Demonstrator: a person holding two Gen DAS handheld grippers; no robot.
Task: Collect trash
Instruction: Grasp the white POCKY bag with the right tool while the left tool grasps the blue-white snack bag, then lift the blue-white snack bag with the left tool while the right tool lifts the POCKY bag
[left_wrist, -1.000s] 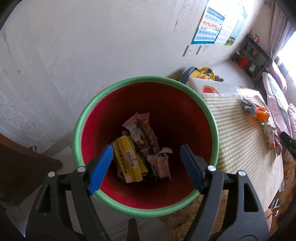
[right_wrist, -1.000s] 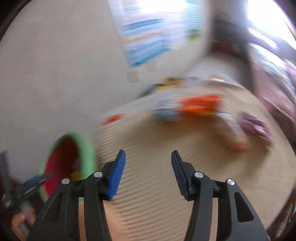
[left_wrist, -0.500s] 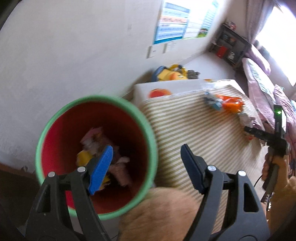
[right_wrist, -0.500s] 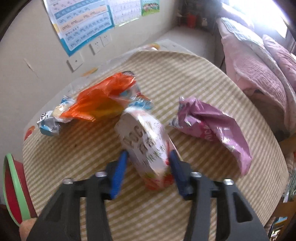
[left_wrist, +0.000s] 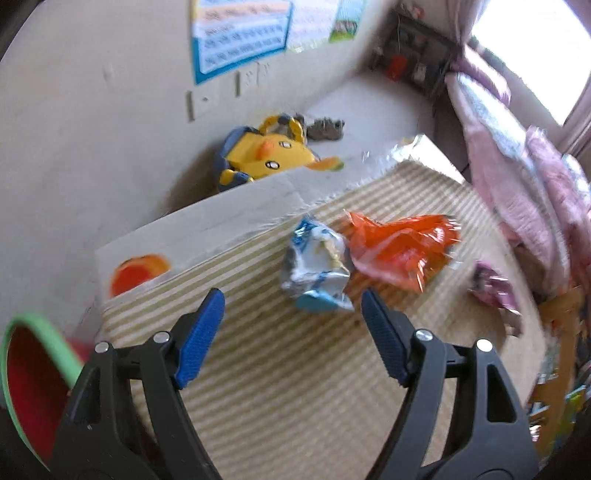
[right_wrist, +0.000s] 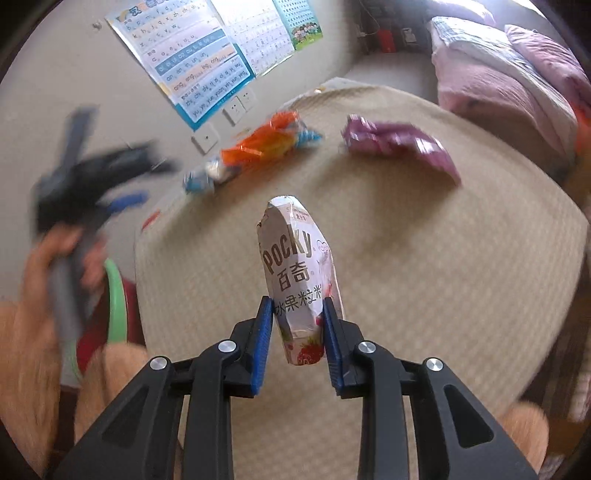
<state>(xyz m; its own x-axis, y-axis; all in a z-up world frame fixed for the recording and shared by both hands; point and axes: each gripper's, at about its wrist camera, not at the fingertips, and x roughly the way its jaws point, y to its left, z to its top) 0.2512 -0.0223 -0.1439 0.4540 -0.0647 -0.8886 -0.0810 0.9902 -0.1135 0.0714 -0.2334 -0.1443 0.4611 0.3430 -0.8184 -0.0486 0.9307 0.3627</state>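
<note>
While the right gripper (right_wrist: 298, 334) has the Pocky box (right_wrist: 297, 280) pinched near its lower end, the step in hand reads as carry-and-drop into the bin.

Left to right, right wrist view:
- Bin (right_wrist: 117, 295): green rim, red inside, at the left edge of the table (right_wrist: 443, 295), partly hidden behind the person's left hand (right_wrist: 59, 258). Contents not visible.
- Left gripper (left_wrist: 291, 325): fingers spread wide, nothing between them, hovering over the striped cloth and aimed at the blue-and-white wrapper (left_wrist: 317, 273). In the right wrist view it is a blur.
- Orange wrapper (left_wrist: 402, 247): touching the blue-and-white one on its right side.
- Pocky box: upright between the blue pads (right_wrist: 263, 339), clear of the cloth as far as I can judge, crumpled at the top.
- Purple wrapper (right_wrist: 399, 146): far right on the table, apart from the rest.

Notes on doing it well:
- Grip is low on a tall, light, dented carton, so it may pivot. Judge: move smoothly and keep it upright.
- Path to the bin crosses the left hand's space. Swing around or let the left pass first.
- Release only once the box is over the red interior, not over the rim.
- Left side: close on the blue-and-white wrapper alone. The orange film abuts it and may drag along.
</note>
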